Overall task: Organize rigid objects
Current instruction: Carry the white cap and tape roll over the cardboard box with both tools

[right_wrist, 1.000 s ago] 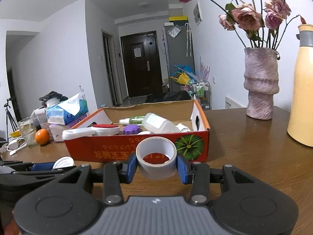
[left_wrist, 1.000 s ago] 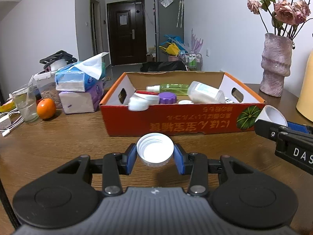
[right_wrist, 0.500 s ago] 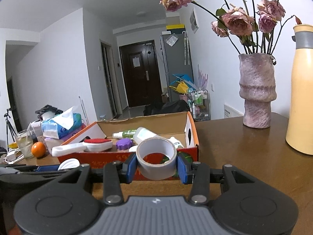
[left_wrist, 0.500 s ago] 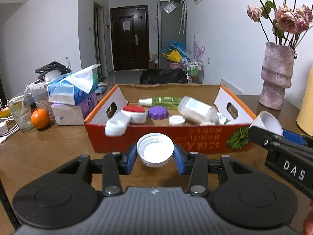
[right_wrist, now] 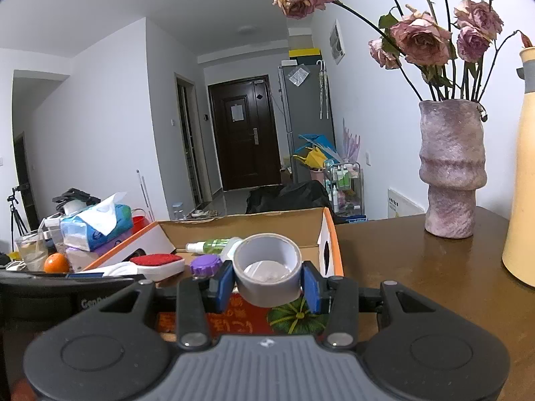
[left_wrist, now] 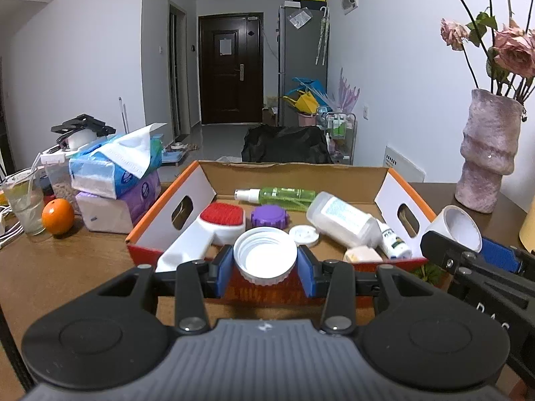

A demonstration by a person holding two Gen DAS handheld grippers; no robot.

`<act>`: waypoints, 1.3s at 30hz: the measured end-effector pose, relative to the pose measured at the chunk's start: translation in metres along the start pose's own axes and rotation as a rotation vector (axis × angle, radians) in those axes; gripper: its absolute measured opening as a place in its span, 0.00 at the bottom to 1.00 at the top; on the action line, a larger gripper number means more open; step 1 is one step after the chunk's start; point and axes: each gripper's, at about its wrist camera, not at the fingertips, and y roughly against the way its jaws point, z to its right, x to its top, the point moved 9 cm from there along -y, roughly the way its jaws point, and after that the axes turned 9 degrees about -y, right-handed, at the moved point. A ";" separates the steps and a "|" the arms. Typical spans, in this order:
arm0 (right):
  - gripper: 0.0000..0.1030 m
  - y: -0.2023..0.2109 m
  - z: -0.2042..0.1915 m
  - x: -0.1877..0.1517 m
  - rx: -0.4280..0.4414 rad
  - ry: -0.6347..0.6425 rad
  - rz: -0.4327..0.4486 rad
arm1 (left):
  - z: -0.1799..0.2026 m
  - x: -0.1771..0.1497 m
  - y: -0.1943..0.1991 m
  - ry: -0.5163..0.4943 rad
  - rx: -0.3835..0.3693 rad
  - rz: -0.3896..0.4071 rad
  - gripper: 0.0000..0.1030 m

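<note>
**Both grippers loaded, held at the near edge of the box**

My left gripper point(left_wrist: 264, 269) pinches a white lid point(left_wrist: 265, 254) between its blue pads point(left_wrist: 222, 270), hollow side up. The lid sits level, over the near wall of the box point(left_wrist: 207, 185).

My right gripper point(right_wrist: 266, 281) pinches a grey tape roll point(right_wrist: 266, 269) by its outer sides, the hole facing up. The roll is at the near right corner of the box point(right_wrist: 331, 234). In the left view the same roll point(left_wrist: 459, 225) shows at the right, tilted, clamped in the right gripper point(left_wrist: 468, 250) just beside the box's right wall.

The box stands on a brown table point(left_wrist: 67, 267). Inside it I see a red-faced brush point(left_wrist: 214, 225) with a white handle resting on the near wall, a purple cap point(left_wrist: 270, 216), a small white cap point(left_wrist: 303, 235), a green spray bottle point(left_wrist: 277, 194) lying along the far wall, a clear bottle point(left_wrist: 344, 222) on its side, and a small dropper bottle point(left_wrist: 393, 240) at the near right.

Left of the box: stacked tissue packs point(left_wrist: 113, 180), an orange point(left_wrist: 58, 216), a glass point(left_wrist: 24, 205). Far right: a vase point(right_wrist: 451, 167) of roses, well apart from the box, and a yellow jug point(right_wrist: 523, 183).
</note>
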 end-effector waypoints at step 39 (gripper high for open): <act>0.41 -0.112 -0.011 0.018 -0.018 0.049 -0.003 | -0.014 0.047 -0.100 0.018 0.032 -0.002 0.40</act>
